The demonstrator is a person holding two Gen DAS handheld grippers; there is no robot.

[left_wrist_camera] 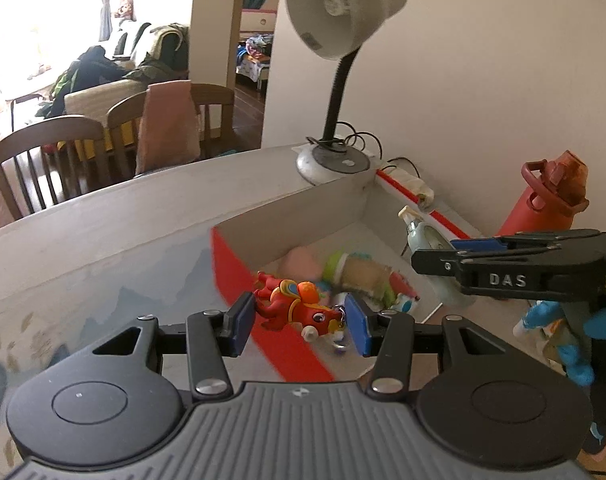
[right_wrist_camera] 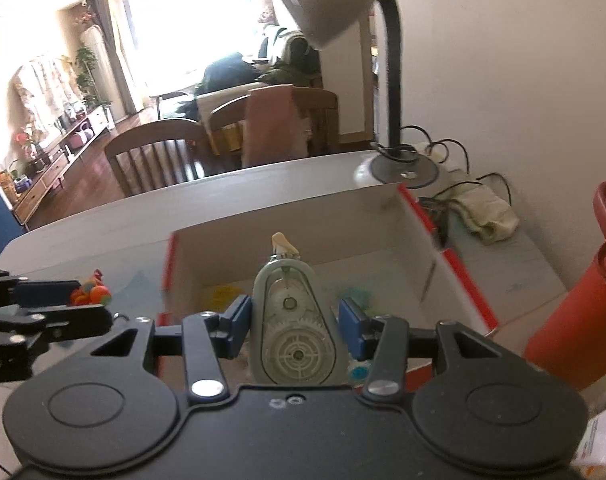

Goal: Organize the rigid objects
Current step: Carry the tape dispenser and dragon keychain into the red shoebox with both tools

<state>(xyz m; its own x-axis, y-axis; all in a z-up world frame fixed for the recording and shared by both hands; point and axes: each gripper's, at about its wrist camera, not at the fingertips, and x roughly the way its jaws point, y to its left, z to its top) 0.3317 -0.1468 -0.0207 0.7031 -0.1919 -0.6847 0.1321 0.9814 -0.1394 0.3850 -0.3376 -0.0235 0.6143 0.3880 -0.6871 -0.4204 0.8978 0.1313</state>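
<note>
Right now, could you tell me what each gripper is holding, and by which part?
Left gripper: red toy horse, gripped end to end. Right gripper: correction tape dispenser, held by its two edges, tip forward.

The right gripper (right_wrist_camera: pixel 291 322) holds a see-through tape roller (right_wrist_camera: pixel 293 320) between its blue pads (right_wrist_camera: pixel 237 326), over a red and white box (right_wrist_camera: pixel 387 216) on the grey surface (right_wrist_camera: pixel 103 220). The left gripper (right_wrist_camera: pixel 69 304) pokes in from the left with an orange toy (right_wrist_camera: pixel 91 294). A red bottle (right_wrist_camera: pixel 579 312) stands on the right, and a lamp (right_wrist_camera: pixel 399 160) stands behind the box.
</note>
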